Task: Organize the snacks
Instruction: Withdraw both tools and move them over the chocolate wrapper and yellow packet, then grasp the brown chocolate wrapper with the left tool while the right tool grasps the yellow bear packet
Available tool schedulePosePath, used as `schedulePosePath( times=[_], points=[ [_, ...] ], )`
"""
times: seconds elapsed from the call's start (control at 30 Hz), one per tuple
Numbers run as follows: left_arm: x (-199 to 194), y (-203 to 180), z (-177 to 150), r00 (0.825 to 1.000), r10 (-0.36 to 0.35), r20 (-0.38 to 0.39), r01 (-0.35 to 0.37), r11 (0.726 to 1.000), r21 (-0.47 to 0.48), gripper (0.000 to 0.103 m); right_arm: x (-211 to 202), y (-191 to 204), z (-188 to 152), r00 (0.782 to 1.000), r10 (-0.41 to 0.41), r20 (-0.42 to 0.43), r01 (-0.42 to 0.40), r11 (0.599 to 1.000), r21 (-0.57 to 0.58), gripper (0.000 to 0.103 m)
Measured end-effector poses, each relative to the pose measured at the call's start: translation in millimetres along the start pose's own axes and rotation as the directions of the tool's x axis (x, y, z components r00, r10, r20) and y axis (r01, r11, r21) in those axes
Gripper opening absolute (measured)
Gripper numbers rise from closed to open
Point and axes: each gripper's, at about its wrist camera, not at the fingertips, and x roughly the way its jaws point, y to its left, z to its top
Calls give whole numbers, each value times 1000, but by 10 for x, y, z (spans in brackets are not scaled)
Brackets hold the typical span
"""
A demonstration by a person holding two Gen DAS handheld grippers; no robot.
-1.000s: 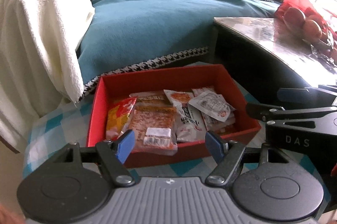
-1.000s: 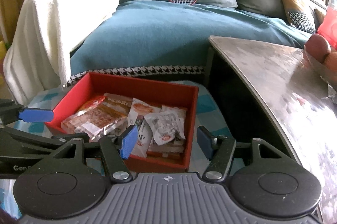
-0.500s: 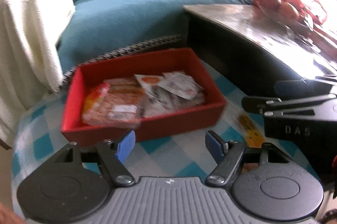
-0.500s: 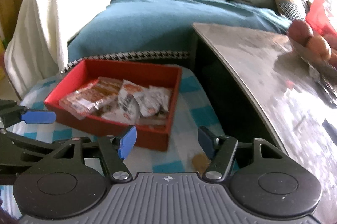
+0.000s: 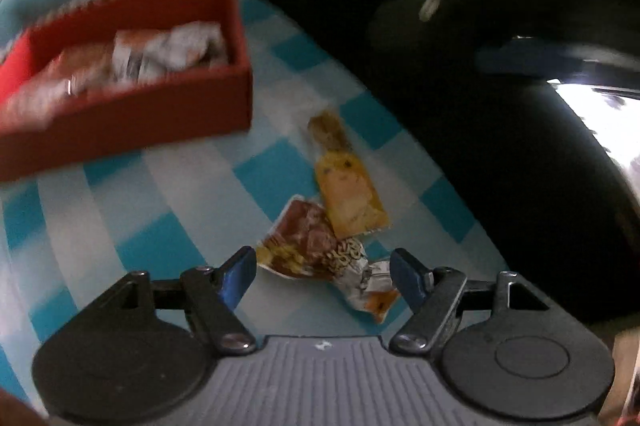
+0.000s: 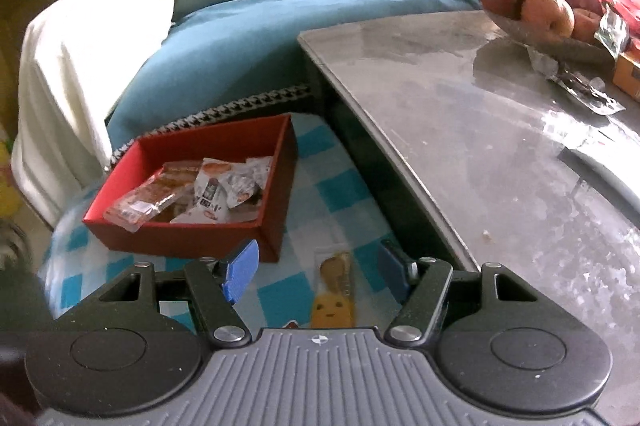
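Teal sofa point(image 6: 280, 25) behind, grey tabletop point(image 6: 500, 145) to the right of the red box point(image 6: 192, 242). Box sits on the blue-checked cloth point(image 6: 328, 193), snack packets point(image 6: 208, 185) piled inside. Three loose packets lie on the cloth right of the box: yellow packet point(image 5: 348, 185) nearest it, brown packet point(image 5: 304, 242) overlapping its lower end, silver packet point(image 5: 368, 282) last. Left gripper point(image 5: 323, 276) jaws apart, over the brown and silver packets, no contact visible. Right gripper point(image 6: 318, 270) jaws apart, nothing held, yellow packet seen between them.
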Motion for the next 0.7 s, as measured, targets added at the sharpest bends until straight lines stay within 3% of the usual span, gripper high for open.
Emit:
schedulePosePath(
  times=[0.13, 0.23, 0.43, 0.57, 0.67, 0.7],
  points=[
    [163, -46, 10, 999, 31, -12, -33, 983, -181, 68, -5, -131, 23, 1000, -8, 3, 8, 999, 48, 72],
    [237, -112, -49, 996, 89, -24, -92, 975, -203, 68, -27, -252, 42, 999, 33, 8, -34, 995, 97, 73],
    [378, -83, -93, 989, 143, -31, -145, 931, -334, 69, -34, -223, 59, 999, 42, 11, -43, 997, 64, 74],
    [409, -196, -103, 985, 168, -40, -173, 964, -201, 65, -40, -143, 51, 1000, 30, 6, -30, 999, 11, 74],
    [330, -162, -218, 986, 162, -27, -164, 982, -92, 50, -65, -105, 46, 1000, 29, 9, -29, 1000, -6, 73],
    [291, -146, -261, 985, 171, -21, -172, 984, -54, 40, -64, -97, 45, 1000, 24, 7, -24, 1000, -12, 73]
  ],
)
